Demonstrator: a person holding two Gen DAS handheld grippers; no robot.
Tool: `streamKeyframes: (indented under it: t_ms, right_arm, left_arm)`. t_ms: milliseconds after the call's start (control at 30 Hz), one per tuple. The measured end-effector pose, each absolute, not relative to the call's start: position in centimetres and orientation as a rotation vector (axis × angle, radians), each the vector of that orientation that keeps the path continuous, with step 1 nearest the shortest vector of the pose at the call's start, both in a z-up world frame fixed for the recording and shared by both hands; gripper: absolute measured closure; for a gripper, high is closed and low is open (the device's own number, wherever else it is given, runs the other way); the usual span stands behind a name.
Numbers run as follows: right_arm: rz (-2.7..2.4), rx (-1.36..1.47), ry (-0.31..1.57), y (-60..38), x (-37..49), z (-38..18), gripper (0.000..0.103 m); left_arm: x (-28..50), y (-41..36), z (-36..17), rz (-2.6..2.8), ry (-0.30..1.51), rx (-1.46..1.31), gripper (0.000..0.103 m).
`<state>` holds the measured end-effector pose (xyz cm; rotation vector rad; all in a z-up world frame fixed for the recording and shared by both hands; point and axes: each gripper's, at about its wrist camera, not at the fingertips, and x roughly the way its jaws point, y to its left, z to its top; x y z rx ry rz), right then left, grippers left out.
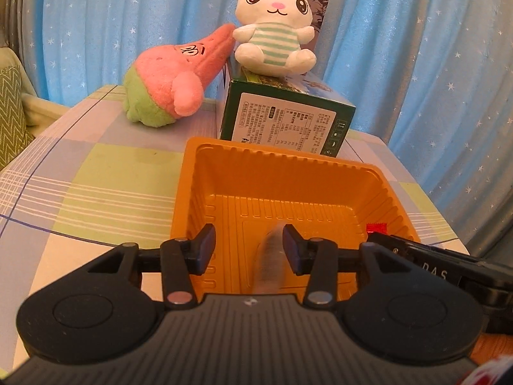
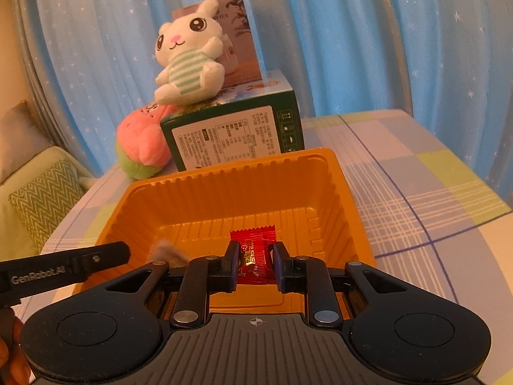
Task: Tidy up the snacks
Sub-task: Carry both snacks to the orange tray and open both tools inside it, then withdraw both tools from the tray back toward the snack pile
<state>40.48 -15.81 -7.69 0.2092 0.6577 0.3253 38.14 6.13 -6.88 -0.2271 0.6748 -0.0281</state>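
My right gripper (image 2: pixel 255 264) clamps the red snack packet (image 2: pixel 255 253) at lower centre, above the orange tray (image 2: pixel 346 192). My left gripper (image 1: pixel 248 250) gapes beside a blurred grey snack (image 1: pixel 269 263). Risk: a late release snags the wrapper.

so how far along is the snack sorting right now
Midway, it seems. A blurred grey snack is dropping from the open left gripper into the orange tray. The right gripper holds a red candy over the tray, not yet released. No other loose snacks show.
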Motion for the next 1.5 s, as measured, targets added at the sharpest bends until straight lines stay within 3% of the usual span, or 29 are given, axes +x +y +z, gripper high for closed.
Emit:
streamKeyframes:
  t_ms: [333,367,433,467,867,1500]
  right_arm:
    - [0.355,0.255,0.636,-15.9,40.4,-7.5,0.079]
    - [0.353,0.257,0.634,-15.9,40.4,-7.5,0.075]
    - [0.344,0.272,0.619,-16.3,40.3,-7.4,0.048]
    - [0.335,0.284,0.608,-16.5,40.2,-7.2,0.046]
    - [0.255,0.323,0.519,-19.8,36.6,-4.1,0.046]
    - [0.192,0.327,0.603,-23.2,16.7,-1.9,0.046]
  left_arm:
    - [37.6,6.0,-6.9,-0.038,0.678,-0.224,0.060]
    - [37.6,6.0,-6.9,-0.039,0.680,-0.224,0.060]
    - [37.4,6.0,-7.0,-0.041,0.684,-0.221,0.056]
    - [37.3,6.0,-7.0,-0.044,0.685,-0.219,0.054]
    - [32.5,5.2,-3.8,-0.067,0.614,-0.181,0.044]
    - [15.4,3.6,0.3,-0.035,0.607,-0.196,0.039]
